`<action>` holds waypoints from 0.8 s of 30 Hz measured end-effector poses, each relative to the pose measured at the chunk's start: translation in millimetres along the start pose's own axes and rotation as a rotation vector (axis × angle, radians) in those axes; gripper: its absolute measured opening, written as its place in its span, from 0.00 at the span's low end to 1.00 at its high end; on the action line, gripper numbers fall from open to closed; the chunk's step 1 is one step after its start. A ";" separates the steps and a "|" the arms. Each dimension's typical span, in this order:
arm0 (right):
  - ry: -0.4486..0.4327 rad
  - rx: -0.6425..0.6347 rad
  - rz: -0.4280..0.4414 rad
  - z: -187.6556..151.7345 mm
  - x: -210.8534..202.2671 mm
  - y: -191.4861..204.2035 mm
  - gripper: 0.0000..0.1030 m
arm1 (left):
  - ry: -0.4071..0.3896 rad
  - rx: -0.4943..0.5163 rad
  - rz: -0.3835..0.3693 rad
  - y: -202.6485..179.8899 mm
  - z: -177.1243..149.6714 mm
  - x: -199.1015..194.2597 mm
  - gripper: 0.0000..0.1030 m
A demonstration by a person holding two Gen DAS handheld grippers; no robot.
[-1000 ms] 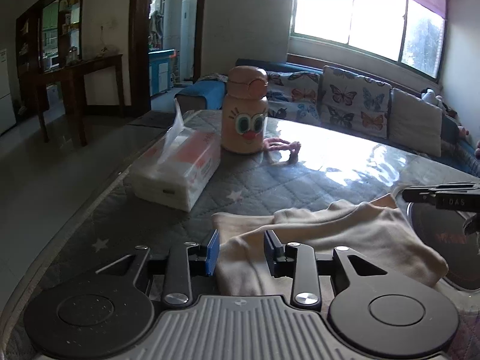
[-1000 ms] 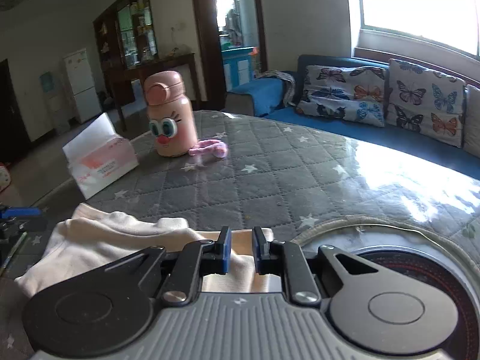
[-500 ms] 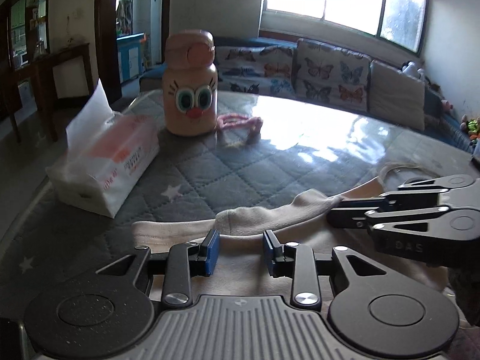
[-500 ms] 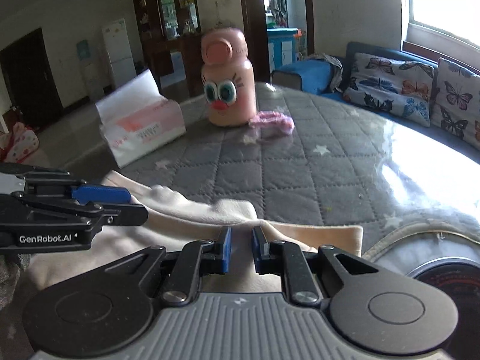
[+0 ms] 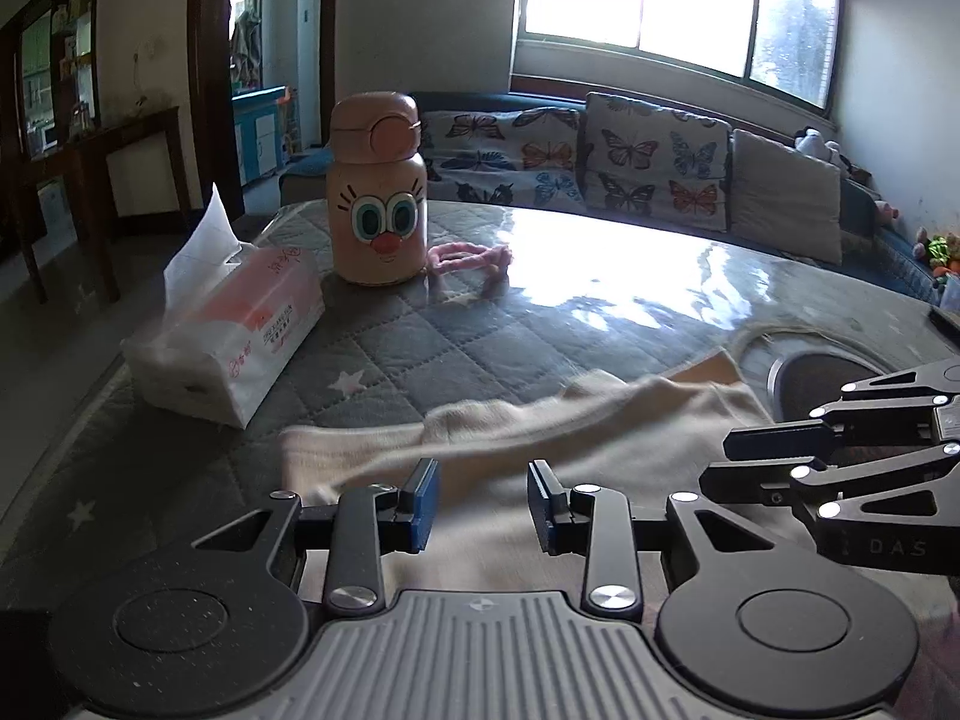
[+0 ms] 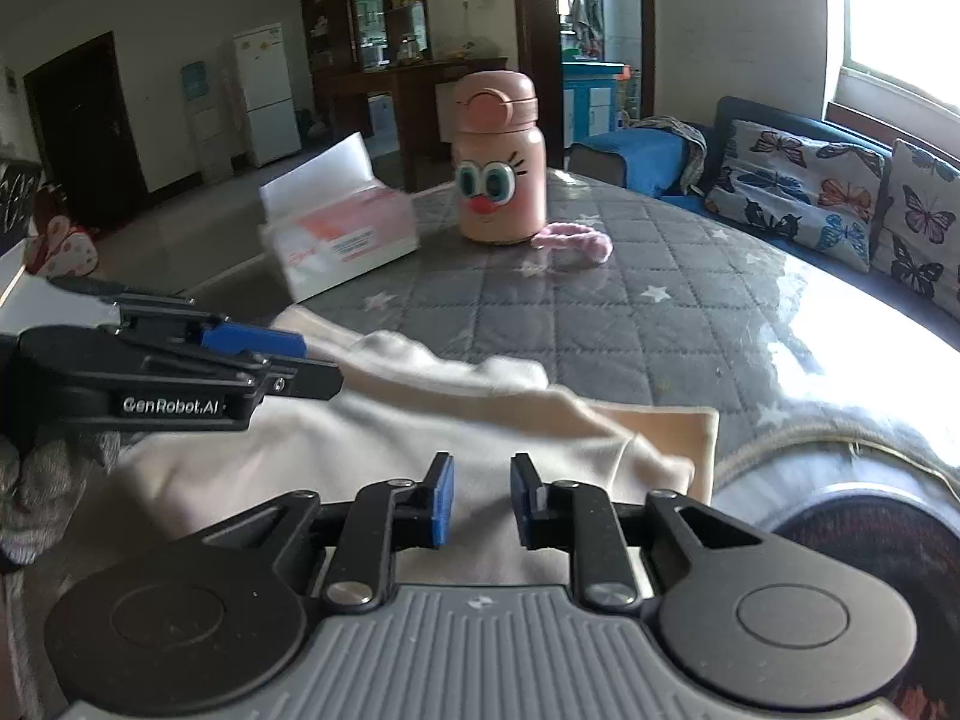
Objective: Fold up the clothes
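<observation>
Fingers of the left gripper (image 5: 483, 504) and right gripper (image 6: 480, 501) stand apart, empty, above the cream garment (image 6: 420, 420); pinching its near-edge corners evenly should keep the fold square.

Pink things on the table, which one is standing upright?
The pink bottle with the cartoon face stands upright; the pink hair band beside it lies flat on the table, and the tissue pack lies lengthwise.

Left gripper (image 5: 483, 504): jaws parted, nothing between the blue pads (image 5: 423, 501). Right gripper (image 6: 480, 501): jaws also apart, narrower gap, nothing held. Both level, pointing forward, side by side; each shows at the edge of the other's view.
</observation>
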State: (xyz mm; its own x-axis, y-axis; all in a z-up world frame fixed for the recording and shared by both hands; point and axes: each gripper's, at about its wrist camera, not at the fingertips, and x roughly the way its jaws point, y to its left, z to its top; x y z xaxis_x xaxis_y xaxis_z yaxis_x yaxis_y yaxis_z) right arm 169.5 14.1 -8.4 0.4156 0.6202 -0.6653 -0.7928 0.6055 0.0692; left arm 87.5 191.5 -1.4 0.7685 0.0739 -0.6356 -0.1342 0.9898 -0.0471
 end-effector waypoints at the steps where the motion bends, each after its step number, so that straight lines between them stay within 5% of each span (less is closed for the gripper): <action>1: 0.002 -0.007 0.001 -3.7 -4.2 2.6 0.23 | -0.002 0.006 -0.002 -1.6 -4.1 -5.9 0.35; 11: -0.011 0.002 -0.019 -46.0 -37.6 18.3 0.25 | -0.007 0.036 0.040 -13.2 -47.1 -40.3 0.35; 20: -0.070 0.007 -0.013 -40.0 -30.2 35.5 0.25 | -0.007 0.021 0.069 -16.0 -56.4 -37.7 0.36; 24: -0.050 -0.016 -0.025 -45.3 -20.7 42.1 0.30 | -0.016 0.003 0.060 -16.9 -58.0 -45.6 0.47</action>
State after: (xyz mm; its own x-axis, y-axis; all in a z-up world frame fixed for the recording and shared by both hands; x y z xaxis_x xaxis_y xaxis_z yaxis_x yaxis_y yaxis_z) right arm 107.3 4.1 -25.4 0.4565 0.6298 -0.6285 -0.7891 0.6129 0.0410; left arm 18.5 164.3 -16.3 0.7687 0.1355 -0.6251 -0.1787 0.9839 -0.0065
